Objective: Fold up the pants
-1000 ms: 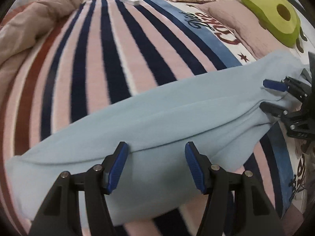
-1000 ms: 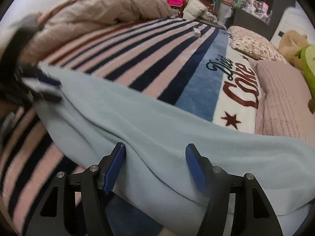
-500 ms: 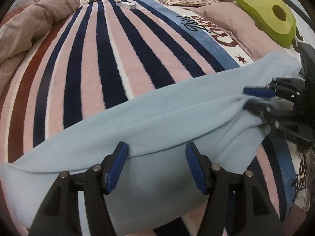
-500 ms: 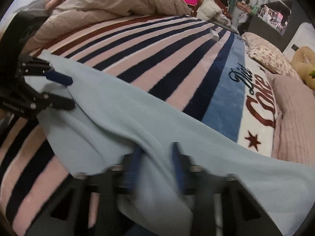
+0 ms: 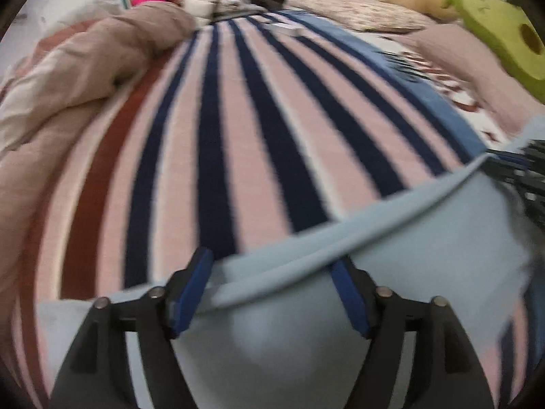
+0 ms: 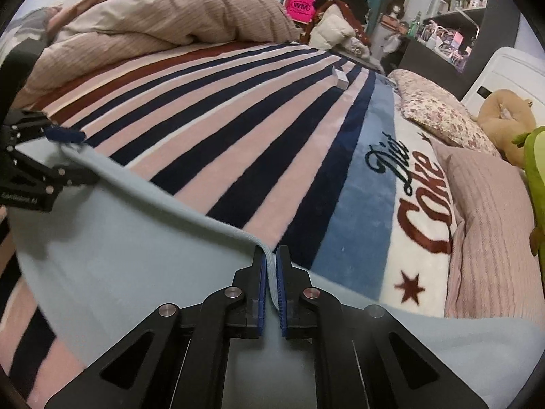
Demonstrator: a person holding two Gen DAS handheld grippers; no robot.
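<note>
Light blue pants [image 5: 425, 238] lie across a striped blanket on a bed; they also show in the right wrist view [image 6: 119, 245]. My left gripper [image 5: 272, 283] is open, its blue pads either side of the raised fabric edge, the cloth passing between and over them. My right gripper [image 6: 270, 272] is shut on the pants' upper edge, which is lifted into a taut ridge. Each gripper shows in the other's view: the right gripper at the far right [image 5: 521, 170], the left gripper at the far left [image 6: 51, 156].
A striped pink and navy blanket [image 5: 255, 119] covers the bed. A bunched beige duvet [image 6: 153, 24] lies at the back left. Pillows [image 6: 442, 112], an avocado plush [image 5: 504, 44] and a brown toy [image 6: 504, 109] sit to the right. A small white box [image 6: 341, 80] lies on the blanket.
My right gripper closed on the pants' edge and lifted it. The left gripper moved forward to the edge, staying open. The fabric rose into a ridge between them.
</note>
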